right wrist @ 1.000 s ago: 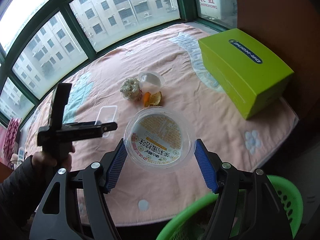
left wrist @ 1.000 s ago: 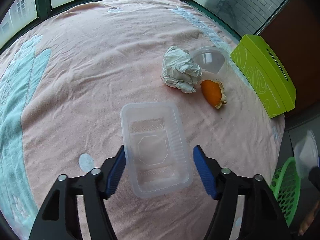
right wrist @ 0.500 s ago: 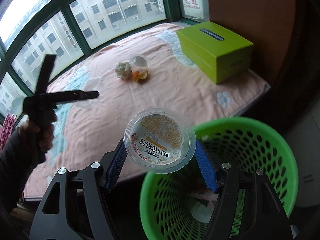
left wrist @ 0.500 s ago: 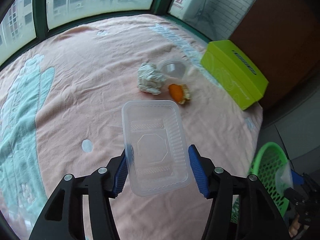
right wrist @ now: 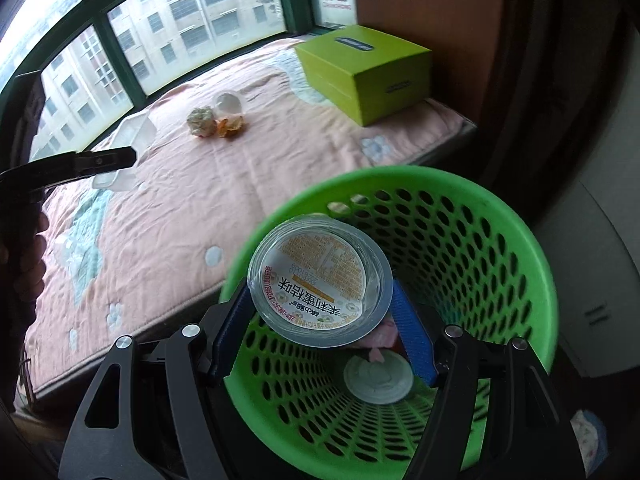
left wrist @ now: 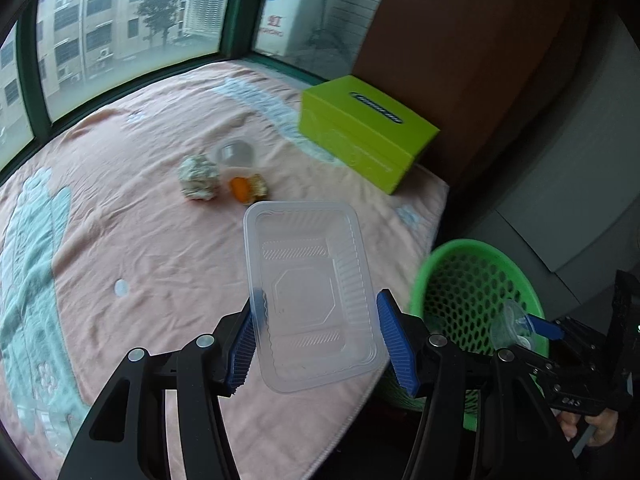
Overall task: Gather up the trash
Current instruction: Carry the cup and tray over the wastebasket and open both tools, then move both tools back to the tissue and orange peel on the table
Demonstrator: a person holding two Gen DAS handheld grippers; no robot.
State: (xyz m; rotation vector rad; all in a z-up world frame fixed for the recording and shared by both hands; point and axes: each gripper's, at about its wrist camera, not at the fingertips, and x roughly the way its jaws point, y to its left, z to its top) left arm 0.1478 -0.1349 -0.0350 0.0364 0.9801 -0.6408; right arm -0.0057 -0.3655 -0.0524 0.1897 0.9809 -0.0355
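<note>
My left gripper (left wrist: 316, 344) is shut on a clear rectangular plastic tray (left wrist: 308, 292) and holds it above the pink blanket (left wrist: 140, 240), near its front edge. My right gripper (right wrist: 320, 328) is shut on a round clear plastic cup with a printed lid (right wrist: 318, 284), held over the mouth of the green perforated basket (right wrist: 500, 248). On the blanket lie a crumpled paper ball (left wrist: 199, 178), an orange peel (left wrist: 246, 189) and a clear dome lid (left wrist: 236, 153). The basket (left wrist: 476, 276) stands beside the bed at the right.
A lime-green box (left wrist: 364, 132) sits at the blanket's far right by a brown wall. The basket holds a white round lid (right wrist: 378, 378) and pink scraps. Windows run along the back. A grey cabinet (right wrist: 592, 280) stands right of the basket.
My right gripper has carried the cup down and forward, over the basket's mouth. My left gripper has lifted the tray and swung right toward the bed's edge and the basket.
</note>
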